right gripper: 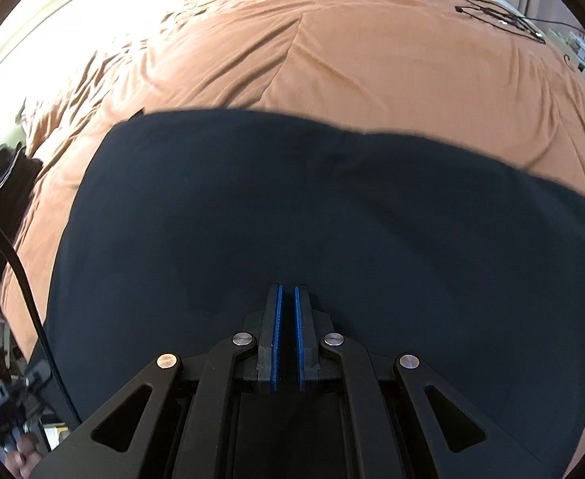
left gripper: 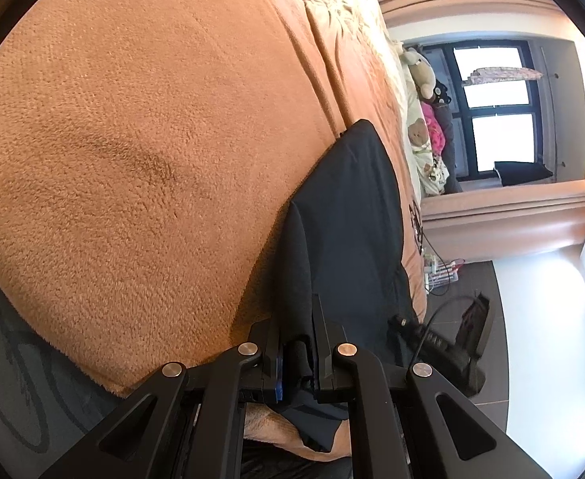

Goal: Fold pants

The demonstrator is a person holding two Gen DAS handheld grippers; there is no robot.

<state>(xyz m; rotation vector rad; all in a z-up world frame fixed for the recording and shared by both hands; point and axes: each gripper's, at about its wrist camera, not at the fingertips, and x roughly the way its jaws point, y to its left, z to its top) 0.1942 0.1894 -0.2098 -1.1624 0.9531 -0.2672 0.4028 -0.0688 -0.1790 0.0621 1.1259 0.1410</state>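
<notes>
Tools first: the left tool [left gripper: 296, 343] is clamped on a bunched edge of the dark navy fabric pants [left gripper: 348, 215], cloth pinched between its black fingers. The right tool [right gripper: 287, 319] hovers over the pants [right gripper: 292, 207] with its blue-padded fingers nearly together and a narrow gap between them, nothing held in that gap.

The wide bed with the orange-brown fleece blanket [left gripper: 140, 127] fills both views. The pants lie spread flat on the blanket [right gripper: 332, 52], near the bed's edge. A black-framed window [left gripper: 492, 111] shows beyond the bed. A cream plush toy [left gripper: 420, 68] sits at the far end of the bed. A thin black cable [right gripper: 500, 20] lies on the blanket, well apart from the pants.
</notes>
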